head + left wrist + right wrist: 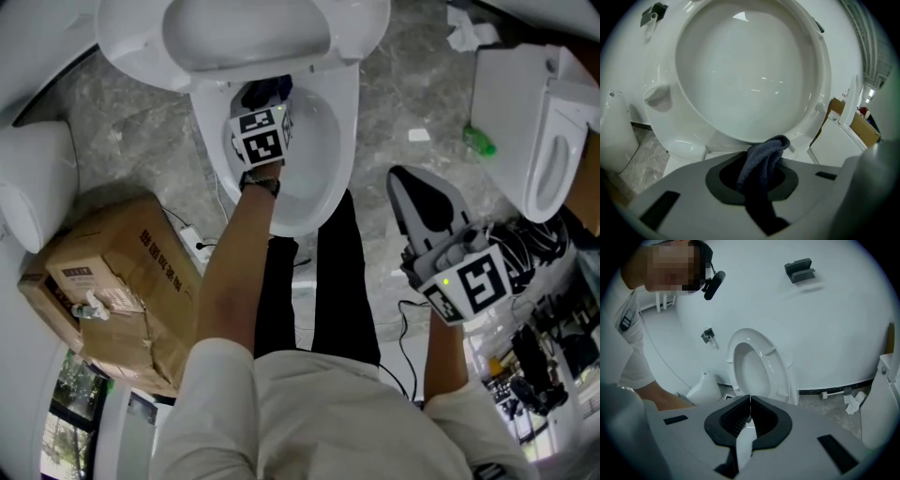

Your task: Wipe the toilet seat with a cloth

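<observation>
In the head view, a white toilet [342, 141] stands at the top centre with its seat and lid [244, 37] raised. My left gripper [265, 105] reaches over the back of the bowl, shut on a dark blue-grey cloth [267, 92]. In the left gripper view, the cloth [764, 152] bunches out of the left gripper [758, 171] just below the raised lid's glossy underside [745, 70]. My right gripper [405, 180] hovers right of the bowl, off the toilet. Its jaws [750, 401] are shut with nothing between them.
A cardboard box [122, 291] sits on the marble floor at the left, beside a white fixture [33, 187]. A second toilet [544, 141] stands at the right, with crumpled paper [469, 33], a green object [480, 141] and cables [534, 244] nearby. The person's legs stand before the bowl.
</observation>
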### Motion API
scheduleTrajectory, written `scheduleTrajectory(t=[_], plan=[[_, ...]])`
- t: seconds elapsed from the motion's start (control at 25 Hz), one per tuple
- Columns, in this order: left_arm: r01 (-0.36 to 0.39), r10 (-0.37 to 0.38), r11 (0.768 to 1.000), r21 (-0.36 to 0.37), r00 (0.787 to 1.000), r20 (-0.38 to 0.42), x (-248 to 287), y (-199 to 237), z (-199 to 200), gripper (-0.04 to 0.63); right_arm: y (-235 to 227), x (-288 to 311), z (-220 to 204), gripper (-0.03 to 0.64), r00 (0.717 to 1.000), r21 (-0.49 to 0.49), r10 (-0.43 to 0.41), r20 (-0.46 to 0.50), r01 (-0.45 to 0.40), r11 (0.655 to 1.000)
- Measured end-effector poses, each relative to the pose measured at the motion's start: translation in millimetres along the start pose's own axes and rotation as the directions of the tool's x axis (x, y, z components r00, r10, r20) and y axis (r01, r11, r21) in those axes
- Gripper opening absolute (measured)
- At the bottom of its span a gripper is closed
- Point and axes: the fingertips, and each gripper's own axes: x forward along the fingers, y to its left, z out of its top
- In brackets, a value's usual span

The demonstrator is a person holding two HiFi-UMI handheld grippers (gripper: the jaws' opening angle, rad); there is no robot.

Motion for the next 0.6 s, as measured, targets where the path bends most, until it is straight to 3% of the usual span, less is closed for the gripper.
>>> scheduleTrajectory(t=[0.16, 0.36, 0.6], plan=[[-0.063, 0.062, 0.997, -0.051, 0.998, -0.007, -12, 33, 1, 0.048, 7, 3, 6, 0.029, 1.000, -0.025, 0.007, -0.006, -0.007, 1.000], [-0.120, 0.120, 0.992, -0.030, 0.993, 0.014, -29, 73, 16, 0.046, 23, 14, 10, 0.029, 0.999, -0.033, 0.036, -0.009, -0.036, 0.999], [-0.162, 0.165, 0.984, -0.077, 0.986, 0.036, -45, 102, 31, 0.046, 49, 27, 25, 0.029, 0.996, -0.053, 0.086, 0.002, -0.085, 0.995]])
